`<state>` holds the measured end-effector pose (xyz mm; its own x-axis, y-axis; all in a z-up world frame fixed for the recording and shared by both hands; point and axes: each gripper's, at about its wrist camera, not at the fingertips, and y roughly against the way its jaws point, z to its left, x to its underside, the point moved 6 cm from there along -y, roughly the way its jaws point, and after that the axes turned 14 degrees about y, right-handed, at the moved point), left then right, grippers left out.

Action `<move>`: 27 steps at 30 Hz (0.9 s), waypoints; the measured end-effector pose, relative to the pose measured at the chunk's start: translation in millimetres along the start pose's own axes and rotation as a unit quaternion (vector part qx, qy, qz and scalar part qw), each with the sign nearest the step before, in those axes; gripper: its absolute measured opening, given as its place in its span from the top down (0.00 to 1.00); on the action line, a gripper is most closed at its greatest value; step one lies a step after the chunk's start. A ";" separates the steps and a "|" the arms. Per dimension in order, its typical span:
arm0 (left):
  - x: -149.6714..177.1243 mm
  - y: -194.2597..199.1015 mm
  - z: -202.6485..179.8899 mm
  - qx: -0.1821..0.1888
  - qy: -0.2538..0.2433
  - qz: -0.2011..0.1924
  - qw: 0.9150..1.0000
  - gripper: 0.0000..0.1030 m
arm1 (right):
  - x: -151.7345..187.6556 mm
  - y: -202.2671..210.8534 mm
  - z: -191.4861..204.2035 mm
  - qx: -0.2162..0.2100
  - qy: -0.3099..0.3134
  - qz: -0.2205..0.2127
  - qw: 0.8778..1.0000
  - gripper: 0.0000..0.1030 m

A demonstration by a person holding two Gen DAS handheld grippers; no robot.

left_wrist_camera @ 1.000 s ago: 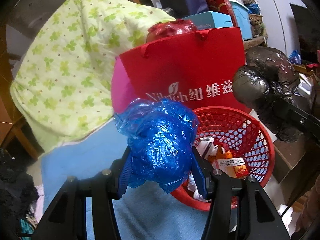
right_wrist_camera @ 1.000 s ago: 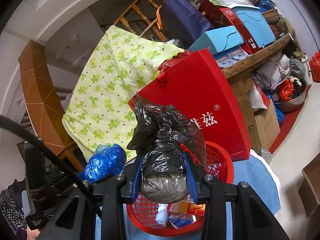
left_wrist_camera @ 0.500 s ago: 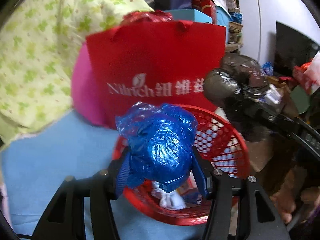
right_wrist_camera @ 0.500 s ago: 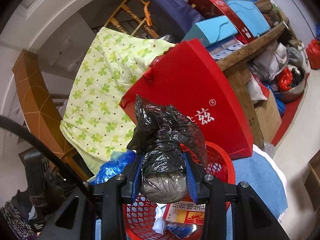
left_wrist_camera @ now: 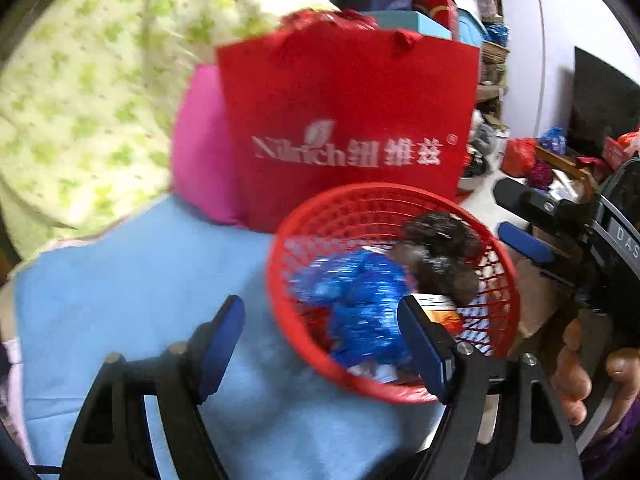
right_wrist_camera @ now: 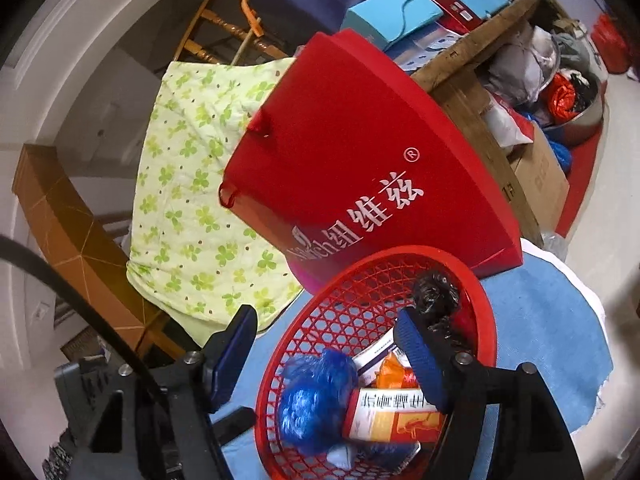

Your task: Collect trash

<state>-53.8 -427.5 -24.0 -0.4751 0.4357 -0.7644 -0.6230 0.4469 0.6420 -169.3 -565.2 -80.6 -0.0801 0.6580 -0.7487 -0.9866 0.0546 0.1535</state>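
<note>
A red mesh basket (left_wrist_camera: 508, 304) (right_wrist_camera: 360, 304) stands on a blue cloth. A crumpled blue plastic bag (left_wrist_camera: 360, 304) (right_wrist_camera: 312, 396) and a black plastic bag (left_wrist_camera: 440, 256) (right_wrist_camera: 436, 292) lie inside it with boxes and wrappers (right_wrist_camera: 388, 416). My left gripper (left_wrist_camera: 324, 340) is open and empty above the basket's near rim. My right gripper (right_wrist_camera: 324, 356) is open and empty above the basket; it also shows at the right of the left wrist view (left_wrist_camera: 528, 228).
A red paper bag (left_wrist_camera: 348, 120) (right_wrist_camera: 360, 168) stands behind the basket, with a pink item (left_wrist_camera: 200, 152) beside it. A green-patterned quilt (left_wrist_camera: 80, 88) (right_wrist_camera: 192, 200) hangs on the left. Cluttered shelves and boxes (right_wrist_camera: 520, 80) are on the right.
Both grippers have opened. The blue bag and the black bag have dropped from them into the red basket.
</note>
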 end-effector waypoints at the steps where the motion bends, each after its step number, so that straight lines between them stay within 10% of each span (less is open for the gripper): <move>1: 0.9 6.1 2.3 -0.011 -0.004 -0.006 1.000 0.23 | -0.1 1.8 2.7 0.002 0.006 0.001 1.000 0.26; 5: 0.8 38.7 5.8 -0.054 -0.024 -0.047 0.997 0.08 | 0.0 17.4 24.3 0.014 0.047 0.001 0.999 0.26; 27: 1.5 172.1 45.3 -0.144 0.038 -0.131 0.980 0.04 | -20.2 132.1 153.1 0.087 0.273 -0.032 0.957 0.26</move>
<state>-133.6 -314.5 88.0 -0.3139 0.2722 -0.9096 -0.8741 0.2912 0.3888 -276.4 -456.4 53.6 -0.1290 0.1600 -0.9787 -0.9572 0.2379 0.1650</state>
